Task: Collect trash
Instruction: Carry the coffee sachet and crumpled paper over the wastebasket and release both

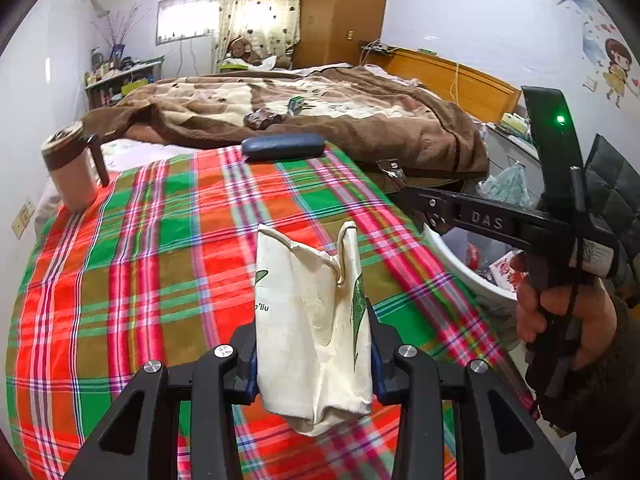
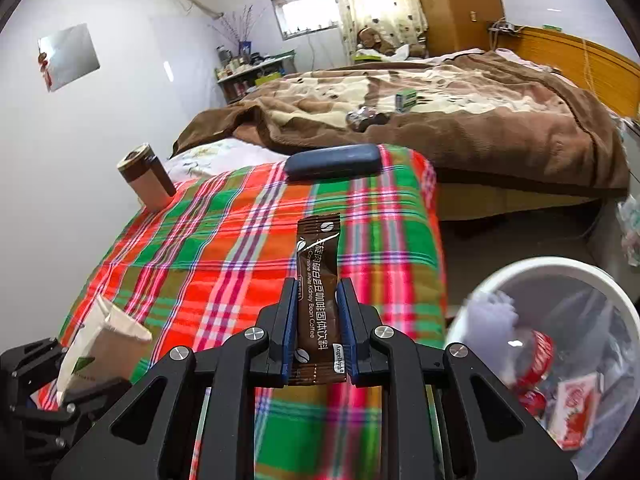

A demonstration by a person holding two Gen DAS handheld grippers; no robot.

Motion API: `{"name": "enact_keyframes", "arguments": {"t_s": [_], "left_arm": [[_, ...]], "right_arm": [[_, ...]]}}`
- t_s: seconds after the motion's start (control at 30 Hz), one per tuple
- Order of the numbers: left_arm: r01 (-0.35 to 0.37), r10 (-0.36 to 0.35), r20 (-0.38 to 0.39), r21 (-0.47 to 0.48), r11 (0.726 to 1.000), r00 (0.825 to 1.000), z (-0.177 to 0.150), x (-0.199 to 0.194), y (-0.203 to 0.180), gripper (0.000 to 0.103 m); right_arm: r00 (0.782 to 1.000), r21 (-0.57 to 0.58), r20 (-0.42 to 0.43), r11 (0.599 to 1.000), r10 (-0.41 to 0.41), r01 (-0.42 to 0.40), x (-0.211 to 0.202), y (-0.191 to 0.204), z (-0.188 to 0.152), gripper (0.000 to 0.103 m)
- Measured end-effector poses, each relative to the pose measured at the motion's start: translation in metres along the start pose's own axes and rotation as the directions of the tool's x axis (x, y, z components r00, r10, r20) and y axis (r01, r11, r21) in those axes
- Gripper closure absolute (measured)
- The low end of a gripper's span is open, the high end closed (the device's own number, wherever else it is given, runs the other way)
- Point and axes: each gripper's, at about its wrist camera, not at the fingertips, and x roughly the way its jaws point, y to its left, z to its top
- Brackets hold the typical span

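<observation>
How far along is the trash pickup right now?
Done: the bin already holds wrappers. In hand: the left tool grips a crumpled paper cup, the right tool a coffee sachet; neither is over the bin yet. Left: dropping both; the small items on the brown blanket may be trash too.

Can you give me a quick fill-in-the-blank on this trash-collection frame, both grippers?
1. The left gripper is shut on a crumpled paper ____.
2. The right gripper is shut on a brown ____ sachet.
3. The white trash bin stands to the ____ of the plaid cloth.
4. The dark blue case lies on the ____ cloth.

Missing words: cup; coffee; right; plaid
</observation>
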Motion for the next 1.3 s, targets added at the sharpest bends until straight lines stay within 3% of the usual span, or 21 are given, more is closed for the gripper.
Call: {"name": "enact_keyframes", "arguments": {"t_s": [0.5, 0.97, 1.3], "left_arm": [[0.085, -0.087, 0.016, 0.103, 0.991, 0.996, 0.018, 0.008, -0.081, 0.063], [0.185, -0.184, -0.023, 0.176, 0.967, 0.983, 0.032, 0.039, -0.154, 0.063], [0.229, -0.217, -0.08, 0.188, 0.955, 0.973, 0.042, 0.075, -0.188, 0.062]], "right_arm": [[0.992, 0.083, 0.059, 0.991, -0.108, 0.103, -0.063, -0.059, -0.018, 0.082], [0.98, 0.151, 0.04, 0.97, -0.197, 0.188, -0.081, -0.109, -0.032, 0.082], [0.969, 0.163, -0.023, 0.956, -0.245, 0.245, -0.081, -0.136, -0.044, 0.082]]}}
